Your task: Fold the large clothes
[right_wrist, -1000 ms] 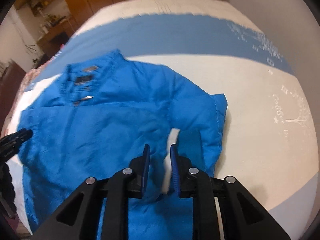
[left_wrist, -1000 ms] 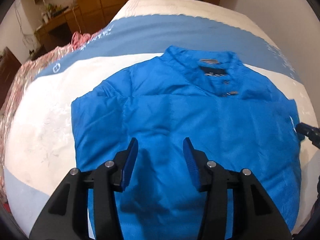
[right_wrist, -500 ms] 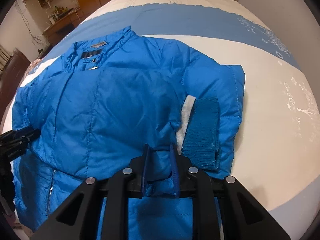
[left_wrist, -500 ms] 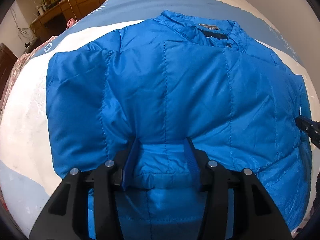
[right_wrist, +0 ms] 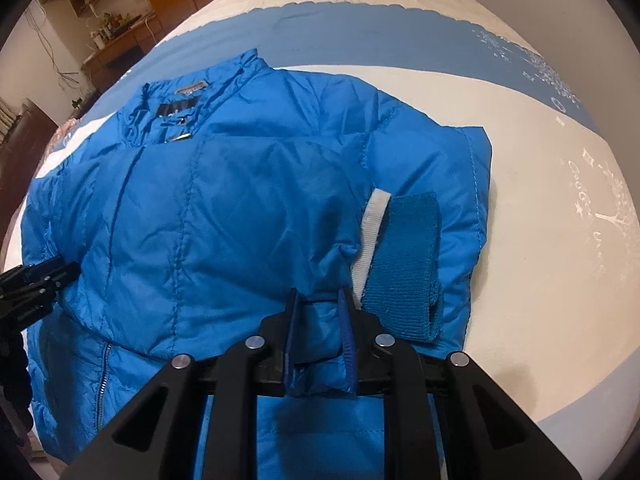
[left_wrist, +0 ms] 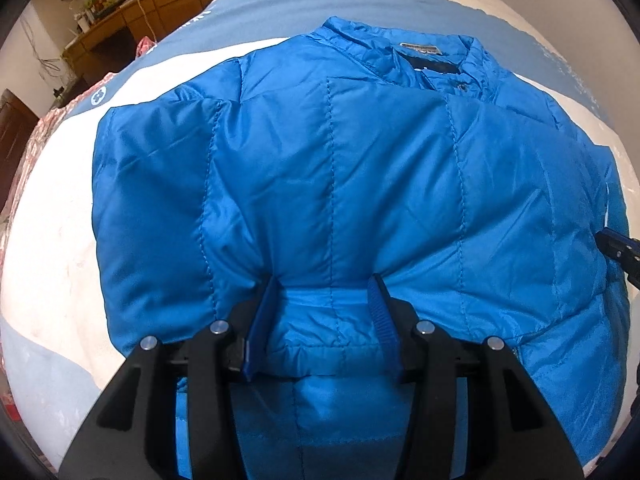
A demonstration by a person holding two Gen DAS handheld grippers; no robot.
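Blue jacket (left_wrist: 360, 184) hem pinched in left tongs (left_wrist: 325, 296), right tongs (right_wrist: 319, 312)

We count one blue padded jacket (left_wrist: 360, 184) with one collar (right_wrist: 200, 92), one knit cuff (right_wrist: 404, 264), and one zip (right_wrist: 102, 380) showing; one bedspread (right_wrist: 540, 208); two grippers, left (left_wrist: 324, 312) and right (right_wrist: 318, 312); one wooden desk (left_wrist: 104, 36).
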